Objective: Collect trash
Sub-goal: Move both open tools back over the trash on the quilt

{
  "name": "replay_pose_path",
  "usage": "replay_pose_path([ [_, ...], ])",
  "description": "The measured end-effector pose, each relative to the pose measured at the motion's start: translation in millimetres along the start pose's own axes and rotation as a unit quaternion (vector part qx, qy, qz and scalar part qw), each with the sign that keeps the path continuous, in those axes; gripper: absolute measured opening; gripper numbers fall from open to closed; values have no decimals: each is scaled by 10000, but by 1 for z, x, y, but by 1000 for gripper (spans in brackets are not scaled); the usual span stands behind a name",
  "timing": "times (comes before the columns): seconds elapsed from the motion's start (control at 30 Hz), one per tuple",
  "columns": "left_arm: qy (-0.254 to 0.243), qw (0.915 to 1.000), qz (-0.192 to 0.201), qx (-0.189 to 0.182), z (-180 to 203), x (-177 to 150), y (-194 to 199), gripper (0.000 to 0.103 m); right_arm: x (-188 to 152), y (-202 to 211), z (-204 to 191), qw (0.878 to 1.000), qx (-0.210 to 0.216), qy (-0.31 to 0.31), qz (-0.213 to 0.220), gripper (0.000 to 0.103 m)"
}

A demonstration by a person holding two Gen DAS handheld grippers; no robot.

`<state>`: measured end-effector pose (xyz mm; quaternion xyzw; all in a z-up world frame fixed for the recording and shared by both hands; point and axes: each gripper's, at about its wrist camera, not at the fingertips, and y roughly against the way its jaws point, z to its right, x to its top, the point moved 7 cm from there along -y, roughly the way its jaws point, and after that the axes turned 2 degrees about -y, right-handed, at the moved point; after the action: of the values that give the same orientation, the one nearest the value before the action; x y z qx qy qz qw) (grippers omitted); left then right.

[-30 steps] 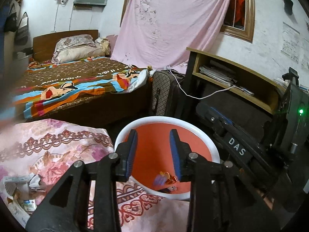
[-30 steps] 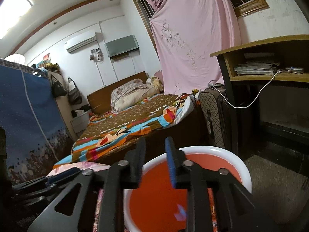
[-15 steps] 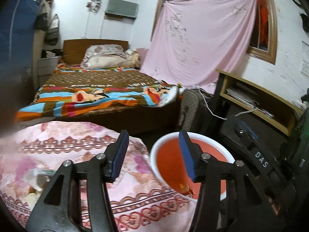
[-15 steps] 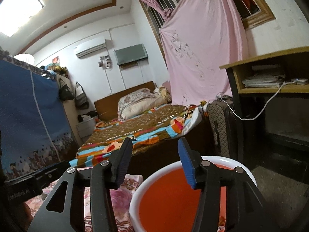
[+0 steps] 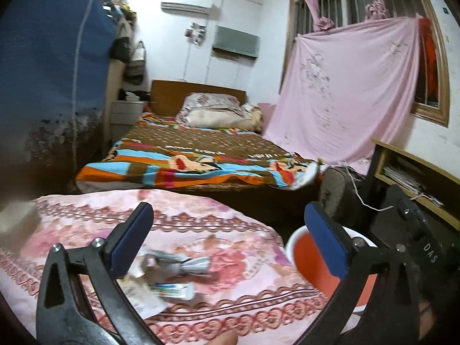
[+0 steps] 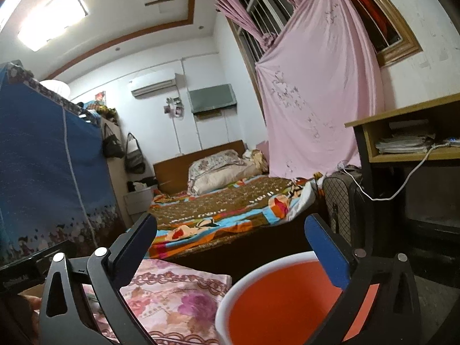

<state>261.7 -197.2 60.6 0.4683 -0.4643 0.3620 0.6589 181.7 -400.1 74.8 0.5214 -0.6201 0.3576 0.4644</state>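
Both grippers' views have swung off the bucket since the earlier frames, their jaws opening wide with nothing between them. Largest, the pink floral cloth [image 5: 218, 230] spreads below the left gripper [image 5: 227, 241]. Beside it stands the orange bucket [image 6: 244, 293], under the right gripper [image 6: 230, 247]. Crumpled trash wrappers [image 5: 169, 273] lie on the cloth.

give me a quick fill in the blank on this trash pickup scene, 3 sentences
1. The bin has a white rim and an inside coloured ____.
2. The leftover trash lies on a floral cloth whose main colour is ____.
3. Between the pads of the left claw, whose jaws are opening, there is ____.

Missing words: orange; pink; nothing
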Motion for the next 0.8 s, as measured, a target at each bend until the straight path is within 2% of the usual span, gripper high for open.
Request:
replay_pose_path([
  [0.43, 266, 9962, 385, 734, -69, -2, 45, 92, -10, 11, -68, 9952, 826, 514, 144, 103],
  [0.8, 243, 9915, 433, 1200, -115, -10, 69, 92, -25, 22, -125, 9837, 1470, 1037, 88, 103],
])
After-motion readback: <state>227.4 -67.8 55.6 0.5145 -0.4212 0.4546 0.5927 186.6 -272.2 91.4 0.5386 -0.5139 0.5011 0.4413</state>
